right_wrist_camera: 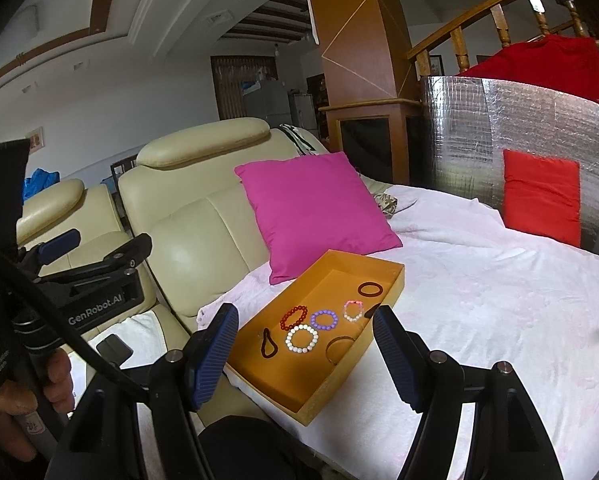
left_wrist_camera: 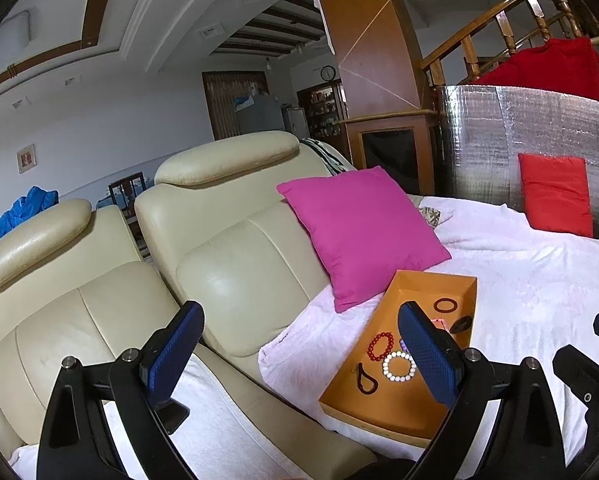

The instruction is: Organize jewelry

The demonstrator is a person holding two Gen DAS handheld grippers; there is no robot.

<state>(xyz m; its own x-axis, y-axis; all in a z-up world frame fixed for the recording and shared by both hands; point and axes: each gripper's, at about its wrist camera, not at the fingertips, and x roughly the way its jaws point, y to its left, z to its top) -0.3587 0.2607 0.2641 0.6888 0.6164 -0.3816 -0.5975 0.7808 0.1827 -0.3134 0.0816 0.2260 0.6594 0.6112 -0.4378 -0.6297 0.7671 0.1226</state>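
Note:
An orange tray (right_wrist_camera: 383, 264) (left_wrist_camera: 427, 278) lies on the white blanket. In it are a red bead bracelet (right_wrist_camera: 293, 317) (left_wrist_camera: 380, 345), a white bead bracelet (right_wrist_camera: 301, 338) (left_wrist_camera: 398, 366), a purple bead bracelet (right_wrist_camera: 324, 319), a pink-and-white bracelet (right_wrist_camera: 353, 311), a dark brown ring (right_wrist_camera: 369, 289) (left_wrist_camera: 445, 305), a dark hair tie (right_wrist_camera: 269, 343) (left_wrist_camera: 366, 379) and a thin bangle (right_wrist_camera: 340, 347). My right gripper (right_wrist_camera: 304, 354) is open and empty, above the tray's near end. My left gripper (left_wrist_camera: 301, 356) is open and empty, left of the tray over the sofa; it also shows in the right wrist view (right_wrist_camera: 95, 248).
A magenta cushion (right_wrist_camera: 315, 212) (left_wrist_camera: 363, 232) leans on the cream leather sofa (left_wrist_camera: 235, 264) just behind the tray. A red cushion (right_wrist_camera: 541, 196) rests against a silver foil panel (right_wrist_camera: 519, 120) at the back right. The white blanket (right_wrist_camera: 499, 300) spreads right of the tray.

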